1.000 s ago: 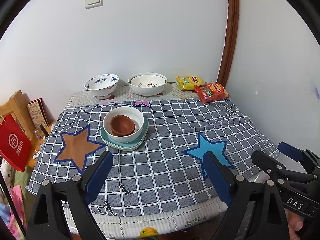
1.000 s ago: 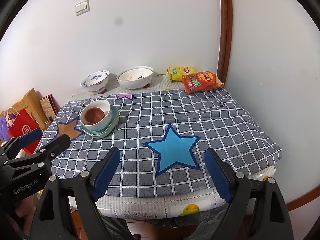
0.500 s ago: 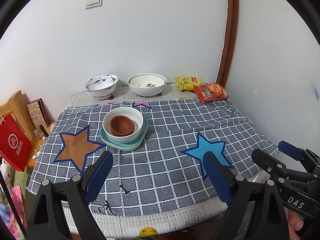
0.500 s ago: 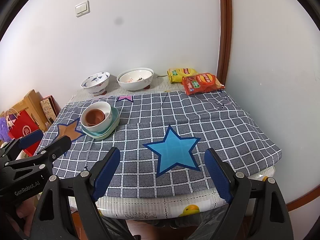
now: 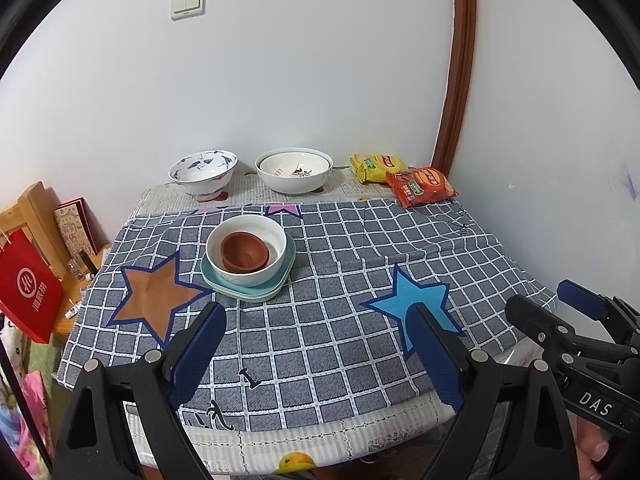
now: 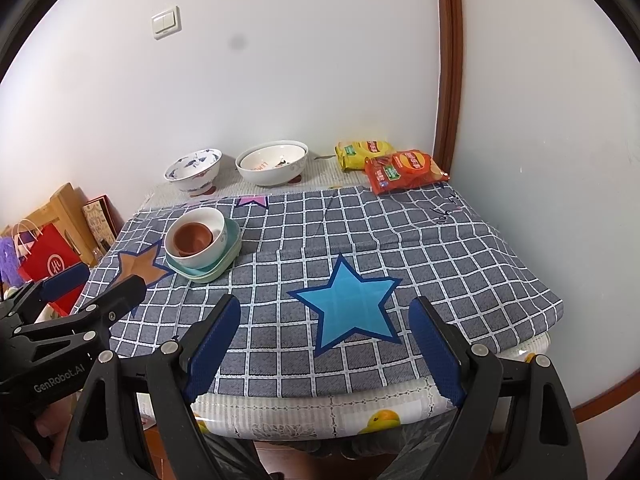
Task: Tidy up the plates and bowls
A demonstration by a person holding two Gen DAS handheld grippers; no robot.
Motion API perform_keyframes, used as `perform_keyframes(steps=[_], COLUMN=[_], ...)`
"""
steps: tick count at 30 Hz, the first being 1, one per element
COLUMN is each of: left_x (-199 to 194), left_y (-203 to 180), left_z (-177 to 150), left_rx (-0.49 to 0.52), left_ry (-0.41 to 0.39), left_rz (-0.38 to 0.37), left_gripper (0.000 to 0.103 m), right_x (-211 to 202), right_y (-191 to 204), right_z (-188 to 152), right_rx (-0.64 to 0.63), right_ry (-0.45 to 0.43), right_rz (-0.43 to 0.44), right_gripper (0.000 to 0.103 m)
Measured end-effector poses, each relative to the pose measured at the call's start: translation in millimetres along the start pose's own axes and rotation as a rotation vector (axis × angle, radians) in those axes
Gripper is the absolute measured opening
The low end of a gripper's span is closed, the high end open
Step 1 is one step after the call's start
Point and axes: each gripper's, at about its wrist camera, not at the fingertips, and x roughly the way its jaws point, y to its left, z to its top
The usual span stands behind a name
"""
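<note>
The stacked white bowl (image 5: 247, 249) at eleven o'clock looks glazed, slippery and fragile — best taken by the rim. The left gripper (image 5: 316, 354) and the right gripper (image 6: 325, 346) are held wide apart — nothing is gripped.

Both fisheye views are evenly and softly lit, with no harsh glare; the white wall (image 5: 320, 80) reads bright and slightly bluish; a dim grey smudge sits on the wall in the right wrist view, high above the fingers (image 6: 212, 340); soft short shadows lie under the stacked bowls (image 5: 248, 252) beyond the left fingertips; straight lines bow hard toward the rim, the door frame (image 5: 456, 80) curving; black vignette fills the corners; focus is sharp across the checked cloth (image 6: 440, 248), and no motion blur shows.
</note>
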Motion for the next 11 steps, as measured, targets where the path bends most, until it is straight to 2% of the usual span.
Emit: perform_keyframes(steps=[11], left_x=[-0.4], left_y=[-1.9], left_z=[-1.5], left_rx=[-0.002], left_ry=[0.0], left_rz=[0.003], left_gripper=[0.091], right_x=[-2.3], right_y=[2.1], right_z=[-0.5], right_rx=[-0.002], right_ry=[-0.006], right_rz=[0.002], right_gripper=[0.085])
